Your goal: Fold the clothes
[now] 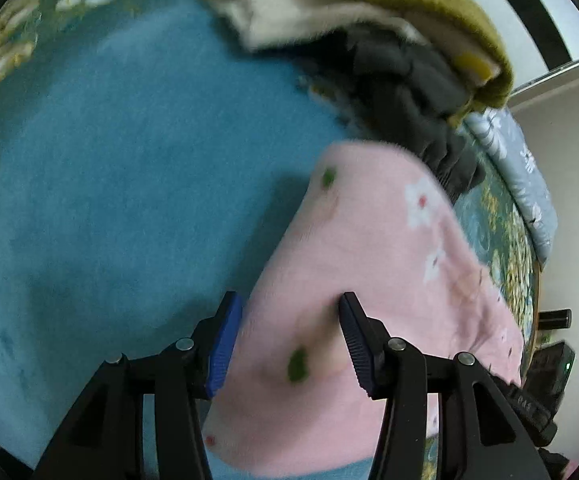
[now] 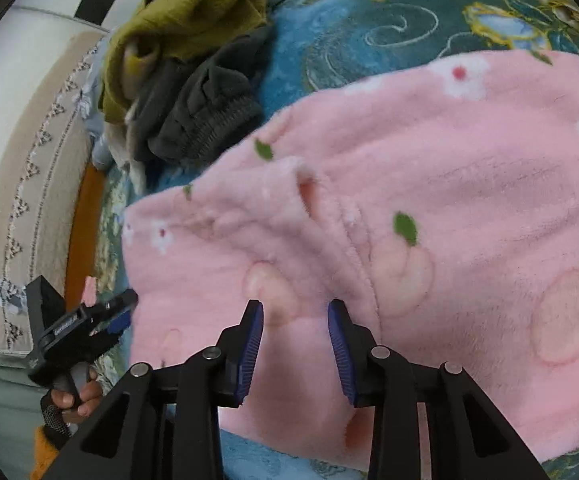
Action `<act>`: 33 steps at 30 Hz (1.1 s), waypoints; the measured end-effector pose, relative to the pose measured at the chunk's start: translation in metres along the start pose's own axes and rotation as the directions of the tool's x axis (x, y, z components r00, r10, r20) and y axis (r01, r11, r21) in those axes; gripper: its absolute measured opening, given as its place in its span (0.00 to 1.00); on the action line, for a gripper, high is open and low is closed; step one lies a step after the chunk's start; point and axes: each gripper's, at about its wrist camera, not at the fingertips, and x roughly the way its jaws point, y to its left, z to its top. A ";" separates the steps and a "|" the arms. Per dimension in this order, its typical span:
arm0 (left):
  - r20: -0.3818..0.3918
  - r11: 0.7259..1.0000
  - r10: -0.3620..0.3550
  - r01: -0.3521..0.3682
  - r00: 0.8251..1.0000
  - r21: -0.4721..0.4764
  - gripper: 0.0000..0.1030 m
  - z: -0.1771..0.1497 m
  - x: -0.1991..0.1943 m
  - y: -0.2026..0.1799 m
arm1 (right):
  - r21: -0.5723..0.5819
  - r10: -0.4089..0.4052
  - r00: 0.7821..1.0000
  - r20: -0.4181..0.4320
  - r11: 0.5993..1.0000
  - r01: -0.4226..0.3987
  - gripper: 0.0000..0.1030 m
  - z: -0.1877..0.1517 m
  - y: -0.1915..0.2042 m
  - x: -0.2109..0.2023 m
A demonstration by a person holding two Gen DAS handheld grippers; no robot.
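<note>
Teal floral bedspread (image 2: 369, 32); pink fleece garment (image 2: 429, 208) under both our grippers, long axis leftward; left gripper (image 1: 289, 344), right gripper (image 2: 295, 348) half-open, gripping nothing.

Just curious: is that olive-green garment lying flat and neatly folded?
No, the olive-green garment sits crumpled on top of a heap with a dark grey garment.

A: The pink garment (image 2: 429, 184) is plush fleece, soft and matt, with a short fuzzy nap.

B: And the teal blanket (image 1: 129, 160)?

A: Also fuzzy cloth, matt. The dark grey garment (image 2: 205, 116) looks like thick fleece with a ribbed cuff; the olive garment (image 2: 193, 4) is a crinkled, matt weave.

B: The left gripper (image 1: 289, 344)?

A: Matt black plastic, ridged blue pads, shiny metal pins.
</note>
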 end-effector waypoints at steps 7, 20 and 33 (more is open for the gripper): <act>0.057 0.974 -0.216 0.211 0.975 0.080 0.50 0.035 -0.014 -0.051 | -0.017 -0.021 1.000 0.013 1.000 0.022 0.37 0.002 0.005 -0.008; -0.039 0.986 -0.162 0.164 0.986 0.041 0.50 0.053 0.038 -0.043 | 0.060 -0.025 0.993 0.113 0.998 0.018 0.37 0.032 -0.006 -0.004; -0.040 0.997 -0.047 0.050 0.998 0.054 0.50 0.043 0.029 -0.058 | 0.116 0.015 0.991 0.134 0.993 -0.030 0.39 0.027 -0.027 -0.029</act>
